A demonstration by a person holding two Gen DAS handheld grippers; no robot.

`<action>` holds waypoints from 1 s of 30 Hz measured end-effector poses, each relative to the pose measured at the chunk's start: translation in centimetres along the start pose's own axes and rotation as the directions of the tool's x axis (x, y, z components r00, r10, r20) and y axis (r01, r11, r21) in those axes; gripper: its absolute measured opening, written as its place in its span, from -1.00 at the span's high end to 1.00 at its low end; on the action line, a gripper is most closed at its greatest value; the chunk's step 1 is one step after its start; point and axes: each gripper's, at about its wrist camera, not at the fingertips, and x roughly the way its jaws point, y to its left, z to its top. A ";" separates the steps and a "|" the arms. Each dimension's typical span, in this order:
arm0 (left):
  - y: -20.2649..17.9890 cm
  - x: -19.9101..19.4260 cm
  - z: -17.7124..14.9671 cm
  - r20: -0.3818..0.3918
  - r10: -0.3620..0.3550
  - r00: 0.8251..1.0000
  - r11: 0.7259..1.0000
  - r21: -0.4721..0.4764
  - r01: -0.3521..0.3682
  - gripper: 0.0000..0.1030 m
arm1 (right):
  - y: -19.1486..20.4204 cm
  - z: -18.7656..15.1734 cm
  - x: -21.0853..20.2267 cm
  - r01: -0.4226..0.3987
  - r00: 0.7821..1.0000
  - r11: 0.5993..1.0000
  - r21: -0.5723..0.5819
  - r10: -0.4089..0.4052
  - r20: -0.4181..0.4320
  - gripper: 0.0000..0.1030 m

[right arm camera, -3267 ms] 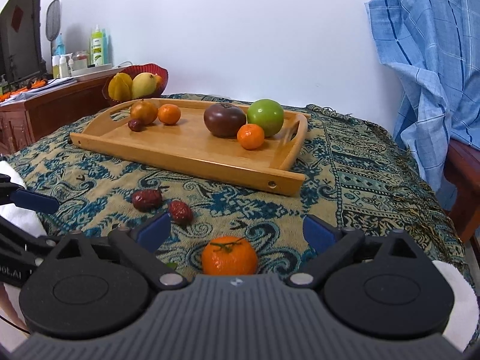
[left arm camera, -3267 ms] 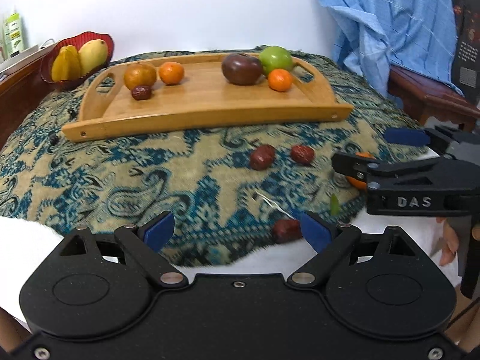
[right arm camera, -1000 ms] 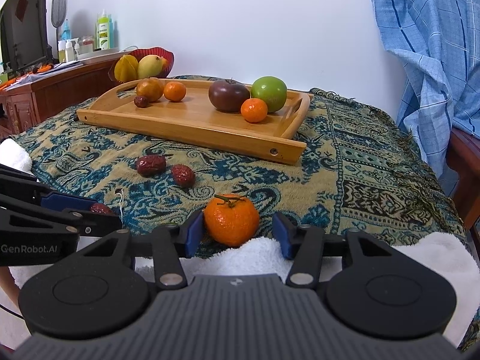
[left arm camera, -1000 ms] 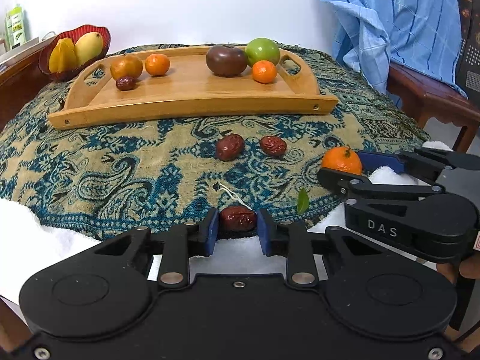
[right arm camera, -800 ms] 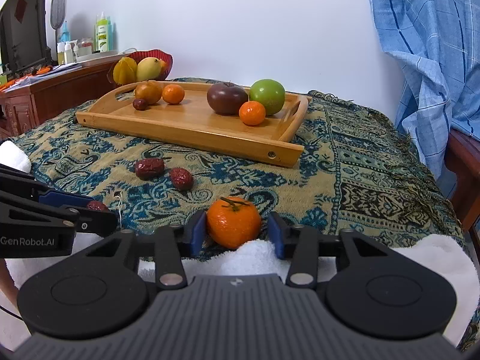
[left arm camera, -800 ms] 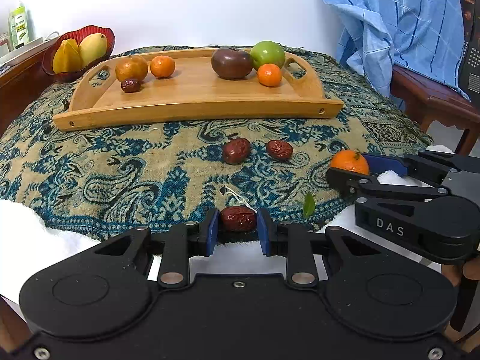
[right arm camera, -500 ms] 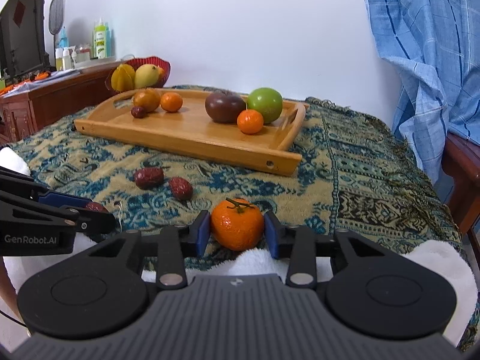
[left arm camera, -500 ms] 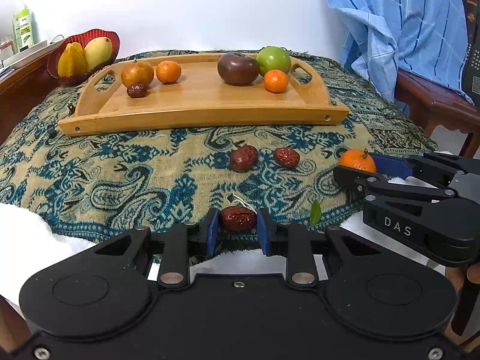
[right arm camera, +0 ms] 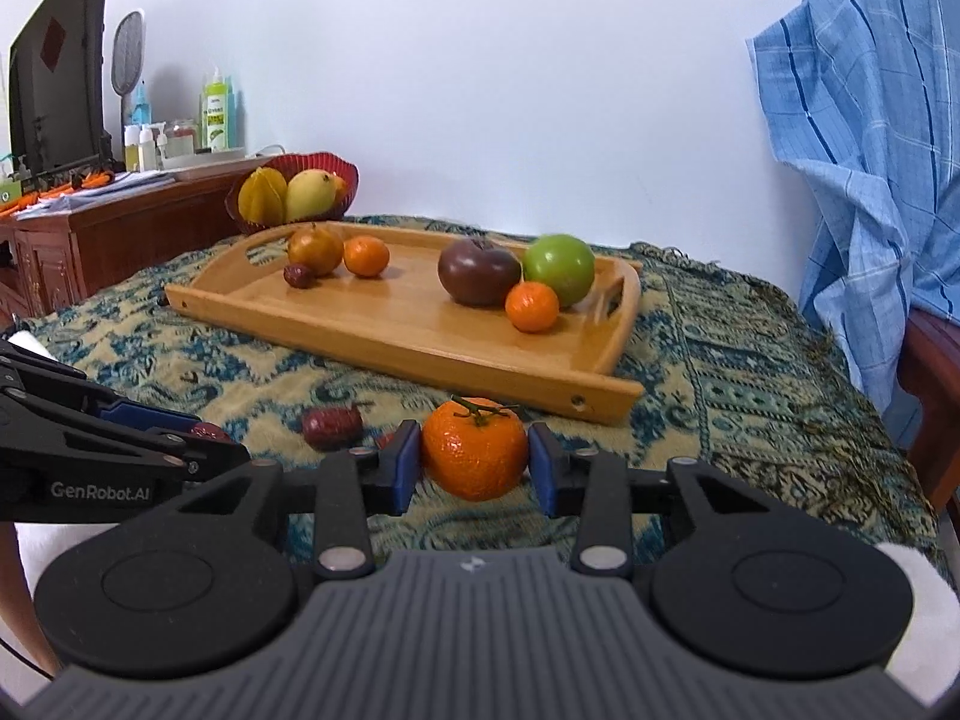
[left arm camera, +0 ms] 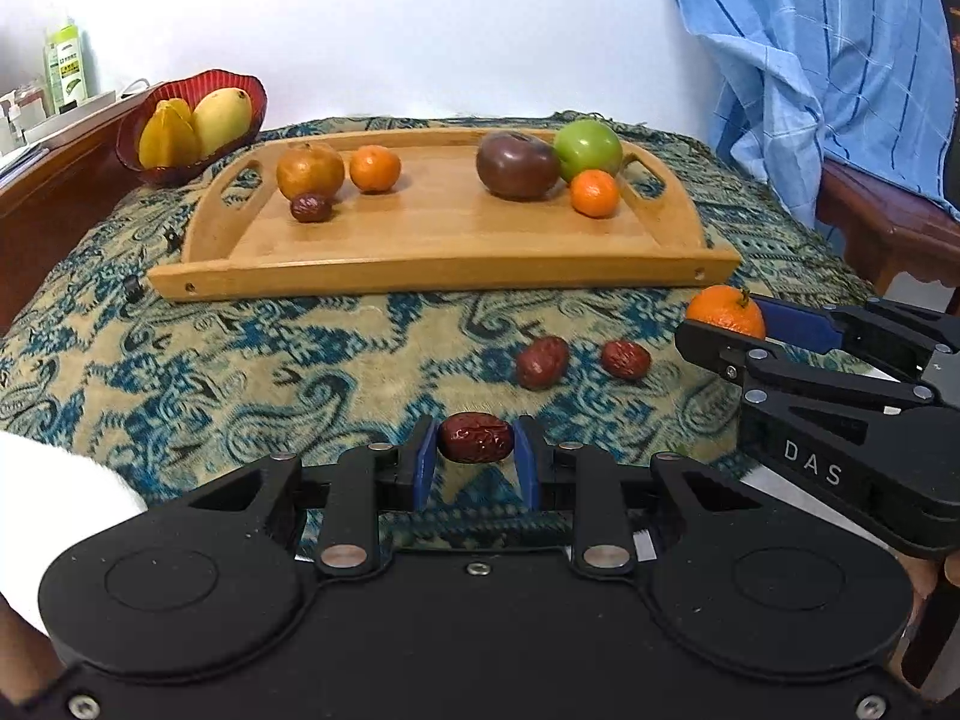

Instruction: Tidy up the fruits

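Your left gripper (left arm camera: 474, 450) has its jaws clenched on a red date (left arm camera: 475, 437), and your right gripper (right arm camera: 474, 459) grasps a mandarin (right arm camera: 474, 447) across its widest part, so neither fruit can roll away. Both hang just above the patterned cloth (left arm camera: 240, 360), short of the wooden tray (left arm camera: 444, 267). The tray already holds 6 fruits in 2 clusters, likely why you carry both there. 2 dates (left arm camera: 543, 362) wait on the cloth.

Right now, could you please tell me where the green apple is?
The green apple sits at the far right end of the wooden tray, beside the dark tomato and just behind a small tangerine.
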 end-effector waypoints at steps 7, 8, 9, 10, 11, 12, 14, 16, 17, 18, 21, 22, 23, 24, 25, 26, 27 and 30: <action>1.3 0.5 1.8 0.019 -0.007 1.000 1.000 -0.011 0.007 0.49 | 1.2 1.4 1.0 0.004 1.000 1.000 -0.010 -0.004 0.027 0.18; 1.5 0.6 2.1 0.023 -0.010 1.000 1.000 -0.011 0.010 0.49 | 1.2 1.4 1.0 0.004 1.000 1.000 -0.010 -0.004 0.027 0.18; 1.6 0.6 2.4 0.028 -0.013 1.000 1.000 -0.011 0.013 0.49 | 1.5 1.8 1.4 0.009 0.999 1.000 -0.008 -0.009 0.035 0.18; 1.8 0.7 2.8 0.033 -0.015 0.999 1.000 -0.012 0.015 0.49 | 1.6 2.1 1.6 0.013 0.999 1.000 -0.005 -0.013 0.041 0.18; 2.0 0.8 3.1 0.039 -0.017 0.999 1.000 -0.013 0.018 0.49 | 1.6 2.1 1.6 0.013 0.999 1.000 -0.005 -0.013 0.041 0.18; 2.2 0.9 3.5 0.043 -0.019 0.999 1.000 -0.017 0.020 0.49 | 1.6 2.4 1.8 0.016 0.999 1.000 -0.002 -0.016 0.045 0.18; 2.6 1.3 4.3 0.048 -0.024 0.999 0.999 -0.027 0.025 0.49 | 1.7 2.9 2.2 0.021 0.998 1.000 0.011 -0.022 0.054 0.18; 2.9 1.6 5.1 0.056 -0.022 0.998 0.999 -0.030 0.023 0.49 | 1.8 3.4 2.6 0.027 0.998 0.999 0.024 -0.029 0.059 0.18; 3.0 1.7 5.4 0.061 -0.019 0.998 0.999 -0.030 0.021 0.49 | 1.8 3.6 2.8 0.032 0.998 0.999 0.031 -0.033 0.061 0.18; 3.2 1.8 5.8 0.065 -0.018 0.998 0.999 -0.031 0.020 0.49 | 1.8 3.8 3.0 0.035 0.997 0.999 0.038 -0.038 0.062 0.18; 3.6 2.3 6.8 0.075 -0.018 0.997 0.999 -0.035 0.021 0.49 | 1.8 4.4 4.0 0.048 0.997 0.997 0.065 -0.052 0.058 0.18; 3.8 2.5 7.1 0.077 -0.018 0.997 0.999 -0.039 0.021 0.49 | 1.8 4.4 4.0 0.048 0.997 0.997 0.065 -0.052 0.058 0.18; 4.0 2.6 7.4 0.078 -0.017 0.997 0.999 -0.043 0.020 0.49 | 1.8 4.6 4.3 0.053 0.997 0.996 0.071 -0.057 0.055 0.18; 4.2 2.8 7.8 0.080 -0.016 0.997 0.999 -0.046 0.020 0.49 | 1.9 4.7 4.5 0.058 0.997 0.995 0.076 -0.062 0.050 0.18; 4.3 3.0 8.1 0.082 -0.017 0.996 0.999 -0.048 0.021 0.49 | 1.9 4.8 4.7 0.062 0.997 0.995 0.081 -0.066 0.047 0.18; 4.5 3.2 8.4 0.085 -0.018 0.996 0.999 -0.050 0.022 0.49 | 1.9 4.9 4.9 0.065 0.997 0.994 0.087 -0.069 0.044 0.18; 4.6 3.3 8.7 0.087 -0.020 0.996 0.998 -0.051 0.025 0.49 | 1.9 5.0 5.1 0.069 0.996 0.993 0.094 -0.073 0.042 0.18; 5.2 3.9 9.4 0.082 -0.042 0.996 0.997 -0.064 0.048 0.49 | 1.8 5.3 5.6 0.077 0.996 0.990 0.116 -0.082 0.039 0.18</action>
